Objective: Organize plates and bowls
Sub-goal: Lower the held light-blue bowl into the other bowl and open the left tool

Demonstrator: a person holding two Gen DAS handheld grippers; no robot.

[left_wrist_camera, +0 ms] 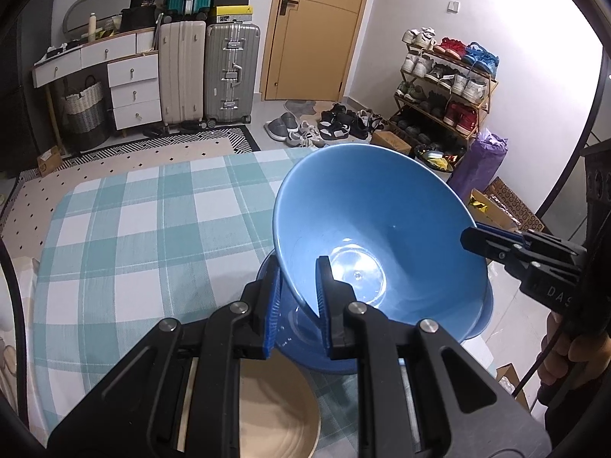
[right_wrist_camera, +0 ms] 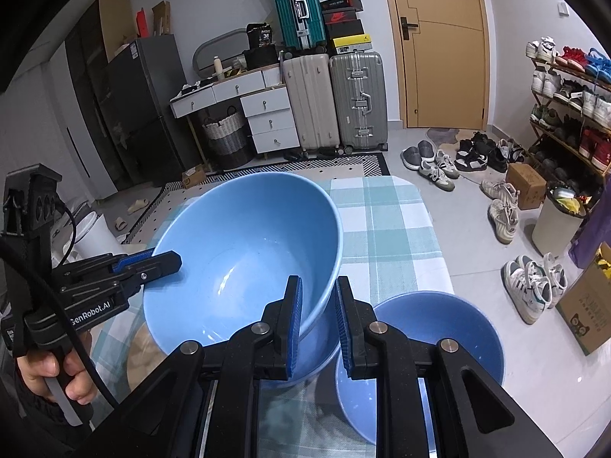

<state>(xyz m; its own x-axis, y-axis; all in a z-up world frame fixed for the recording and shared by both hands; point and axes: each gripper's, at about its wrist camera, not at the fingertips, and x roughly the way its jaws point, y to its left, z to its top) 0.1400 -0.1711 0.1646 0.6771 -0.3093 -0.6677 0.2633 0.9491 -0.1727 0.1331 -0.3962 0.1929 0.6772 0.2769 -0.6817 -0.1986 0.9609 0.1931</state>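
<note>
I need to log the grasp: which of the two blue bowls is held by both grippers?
The larger, tilted blue bowl, raised over the table; the lower bowl sits ungripped.

Left hand-held gripper (left_wrist_camera: 297, 301) and right hand-held gripper (right_wrist_camera: 319, 320) both clamped, facing.

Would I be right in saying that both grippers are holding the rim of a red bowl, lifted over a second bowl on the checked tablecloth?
Not quite: the lifted bowl is blue, not red, as the right wrist view shows. The rest holds: the left gripper and right gripper each grip its rim on opposite sides, above a second blue bowl on the checked tablecloth.
</note>
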